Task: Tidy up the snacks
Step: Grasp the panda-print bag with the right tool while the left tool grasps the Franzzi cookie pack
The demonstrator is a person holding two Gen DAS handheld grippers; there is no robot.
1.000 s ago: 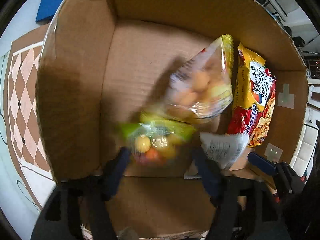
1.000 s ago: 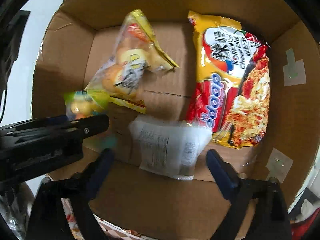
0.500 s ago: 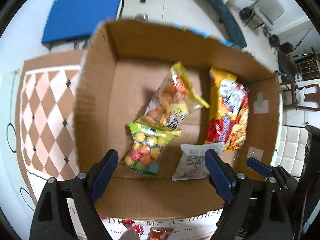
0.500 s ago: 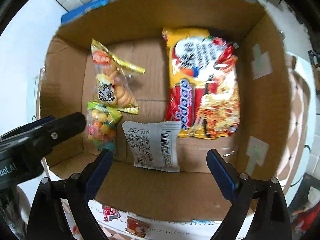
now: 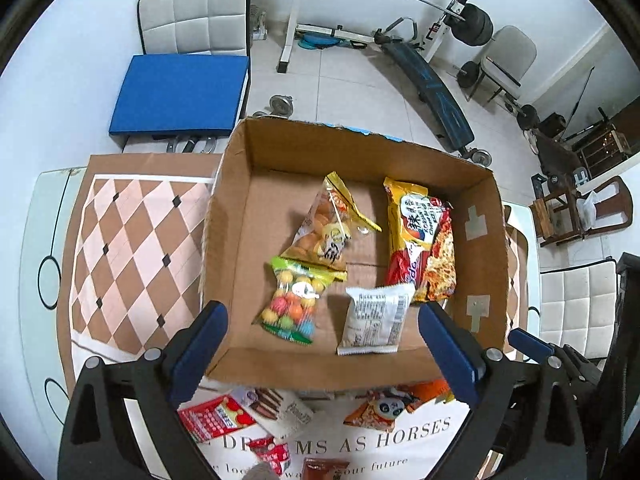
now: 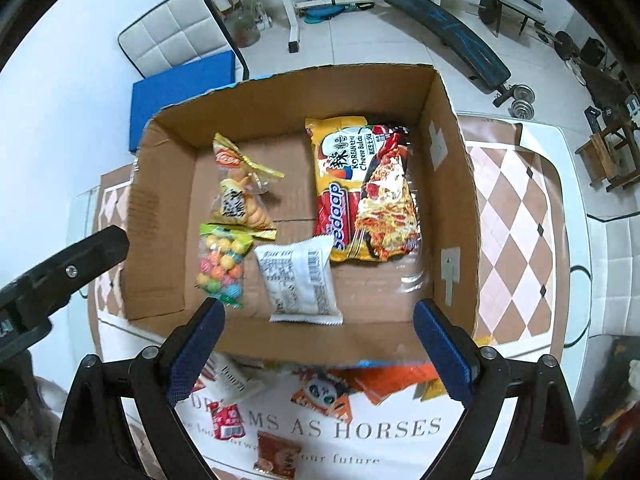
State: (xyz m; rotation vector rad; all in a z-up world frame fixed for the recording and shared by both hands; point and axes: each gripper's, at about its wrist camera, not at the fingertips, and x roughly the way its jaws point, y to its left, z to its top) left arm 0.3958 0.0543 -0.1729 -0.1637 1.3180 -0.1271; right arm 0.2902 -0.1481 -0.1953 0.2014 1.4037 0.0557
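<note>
Left wrist view: the left gripper (image 5: 322, 350) is over the near wall of the cardboard box (image 5: 228, 240); its blue fingers (image 5: 198, 354) are far apart and opening more, and nothing is between them.
Right wrist view: the right gripper (image 6: 318, 352) is also over the near wall of the box; its fingers (image 6: 442, 354) are spread wide and released, with no snack between them.
Candy bag (image 5: 294, 300): on the box floor, just beyond the left finger of the left gripper, with coloured balls inside.
White packet (image 5: 376, 320): flat on the box floor, beyond and between the fingers of both grippers, just right of the candy bag.
Biscuit bag (image 5: 328, 232): farther from the fingers than the candy bag, its lower end touching the top of the candy bag.
Noodle pack (image 6: 366, 196): yellow and red, beyond the white packet and toward the right finger; its near corner touches the white packet.
Loose snacks (image 6: 320, 394): several small packets on the bench (image 6: 516, 208), on the near side of the box, under and behind the fingers.
Other gripper: in the right wrist view, part of the left gripper shows at the left edge as a black arm.
</note>
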